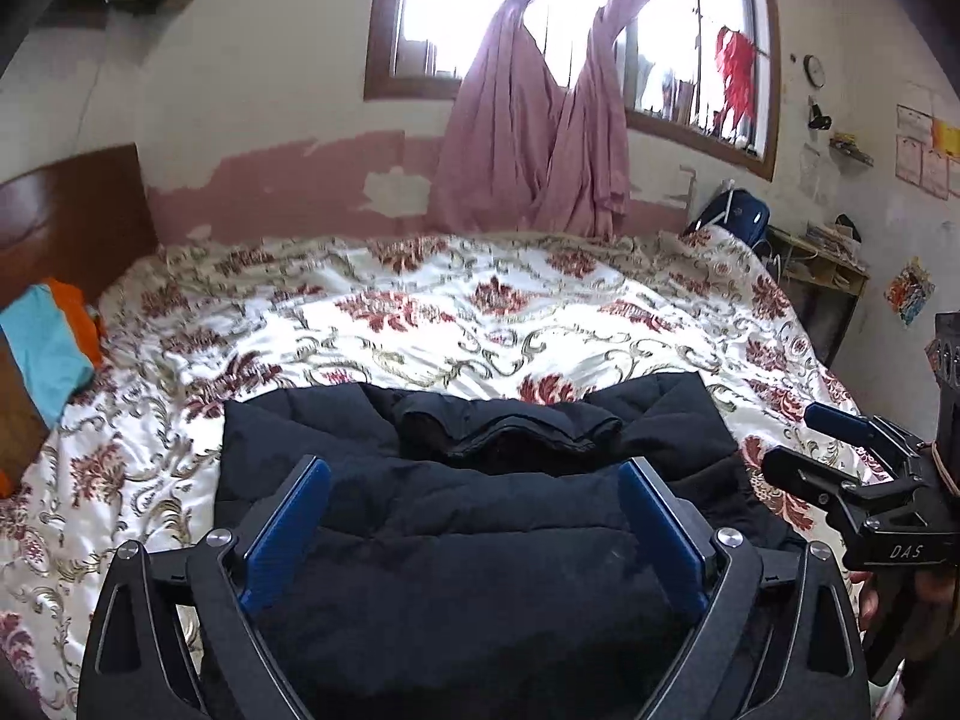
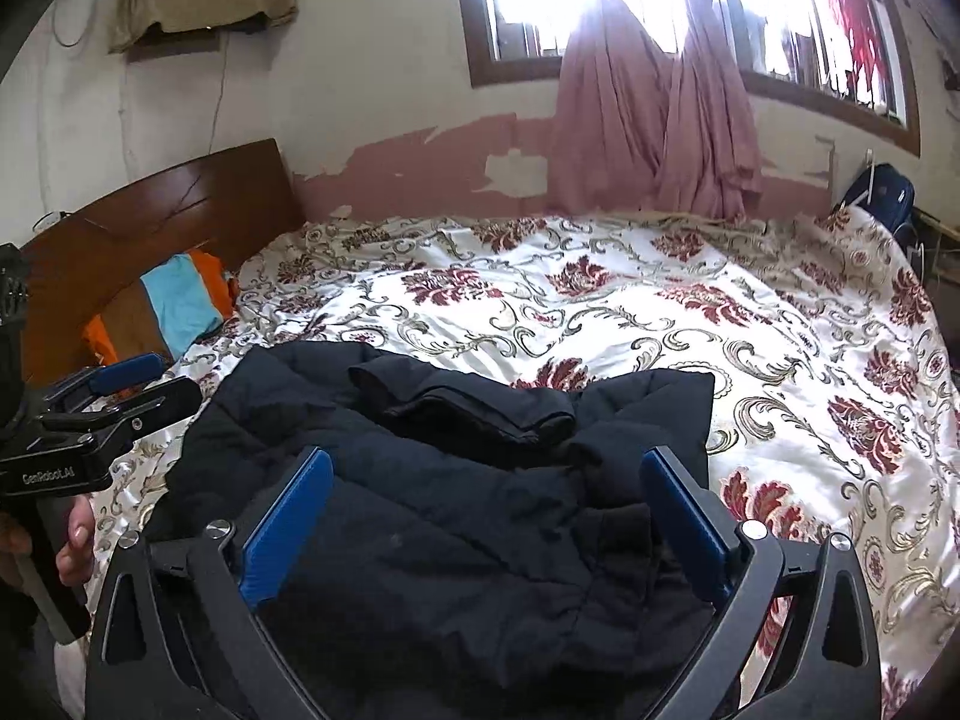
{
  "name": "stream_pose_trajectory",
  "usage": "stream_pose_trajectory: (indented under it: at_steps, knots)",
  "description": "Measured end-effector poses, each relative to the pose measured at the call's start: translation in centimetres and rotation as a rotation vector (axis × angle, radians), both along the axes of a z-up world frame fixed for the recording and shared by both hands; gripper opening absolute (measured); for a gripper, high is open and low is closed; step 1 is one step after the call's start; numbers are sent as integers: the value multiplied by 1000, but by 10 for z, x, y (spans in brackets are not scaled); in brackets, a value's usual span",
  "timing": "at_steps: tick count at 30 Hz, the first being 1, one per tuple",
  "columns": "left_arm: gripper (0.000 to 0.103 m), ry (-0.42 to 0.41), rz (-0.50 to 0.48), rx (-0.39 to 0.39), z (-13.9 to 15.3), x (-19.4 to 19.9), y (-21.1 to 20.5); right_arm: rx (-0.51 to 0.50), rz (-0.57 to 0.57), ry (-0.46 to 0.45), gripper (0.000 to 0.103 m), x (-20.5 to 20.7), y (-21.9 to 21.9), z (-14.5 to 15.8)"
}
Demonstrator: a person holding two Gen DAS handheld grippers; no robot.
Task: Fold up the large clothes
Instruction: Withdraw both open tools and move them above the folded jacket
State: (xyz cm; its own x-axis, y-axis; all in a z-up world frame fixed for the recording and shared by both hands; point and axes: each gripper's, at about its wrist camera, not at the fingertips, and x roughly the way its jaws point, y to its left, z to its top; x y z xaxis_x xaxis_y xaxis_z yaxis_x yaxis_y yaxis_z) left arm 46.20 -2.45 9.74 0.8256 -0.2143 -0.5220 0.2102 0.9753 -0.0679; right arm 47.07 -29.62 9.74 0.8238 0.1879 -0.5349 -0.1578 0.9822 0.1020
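A dark navy padded jacket (image 1: 468, 498) lies folded into a bundle at the near edge of the bed, also seen in the right wrist view (image 2: 456, 480). A sleeve or collar roll (image 2: 480, 402) rests on top of it. My left gripper (image 1: 474, 516) hovers over the near part of the jacket, jaws wide open, holding nothing. My right gripper (image 2: 486, 516) is also wide open over the jacket, holding nothing. The right gripper shows at the right edge of the left wrist view (image 1: 840, 444); the left gripper shows at the left edge of the right wrist view (image 2: 120, 390).
The bed is covered by a white quilt with red floral print (image 1: 480, 312). A wooden headboard (image 2: 150, 216) stands at the left, with orange and turquoise clothes (image 2: 180, 300) beside it. Pink curtains (image 1: 540, 138) hang at the far wall. A small desk (image 1: 822, 276) stands at the right.
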Motion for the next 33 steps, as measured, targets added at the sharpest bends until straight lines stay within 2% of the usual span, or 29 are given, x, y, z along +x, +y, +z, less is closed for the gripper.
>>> stream_pose_trajectory:
  at_steps: [8, 14, 22, 33]
  knots:
    - [101, -44, -1, 2, 1, -45, 3, -17, -9, -72, 101, -46, 9, 11]
    - [103, -53, 25, -57, -9, -72, 18, -8, -21, -104, 101, -83, 11, 10]
    - [103, -62, 29, -29, -23, -107, 20, -24, -25, -145, 101, -127, 14, 4]
    - [103, -116, 71, 32, -15, -152, 25, -10, -47, -194, 101, -172, 9, 8]
